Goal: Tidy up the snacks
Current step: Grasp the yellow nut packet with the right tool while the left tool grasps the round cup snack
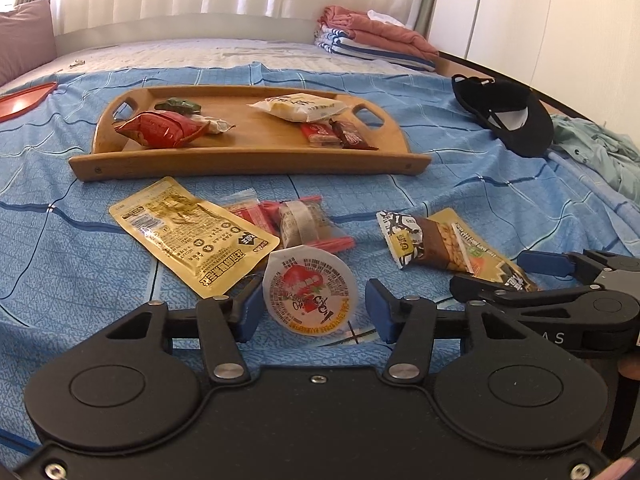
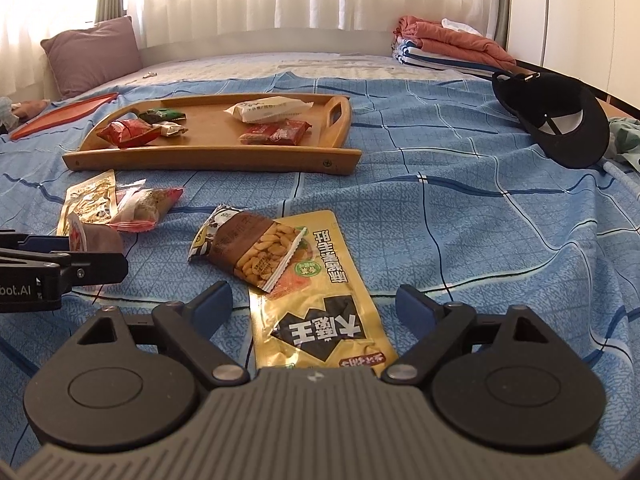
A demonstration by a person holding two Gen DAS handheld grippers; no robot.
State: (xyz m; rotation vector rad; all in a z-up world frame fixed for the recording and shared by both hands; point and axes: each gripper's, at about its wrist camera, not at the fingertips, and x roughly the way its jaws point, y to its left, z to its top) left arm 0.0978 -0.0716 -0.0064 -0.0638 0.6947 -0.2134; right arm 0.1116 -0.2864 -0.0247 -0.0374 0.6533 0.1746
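A wooden tray (image 1: 256,144) on the blue bedspread holds several snack packs; it also shows in the right wrist view (image 2: 208,148). My left gripper (image 1: 310,310) is open, its fingers either side of a round jelly cup (image 1: 310,298) without clearly touching it. Beyond lie a gold pouch (image 1: 192,232), a clear red-edged pack (image 1: 304,224) and a peanut pack (image 1: 424,242). My right gripper (image 2: 316,308) is open over a large gold pouch (image 2: 320,300), with the peanut pack (image 2: 252,252) lying on the pouch's far end.
A black cap (image 1: 508,114) lies at the right, also in the right wrist view (image 2: 560,120). Folded clothes (image 1: 372,40) sit at the back right. A red flat tray (image 2: 64,114) and a purple pillow (image 2: 92,52) are at the left.
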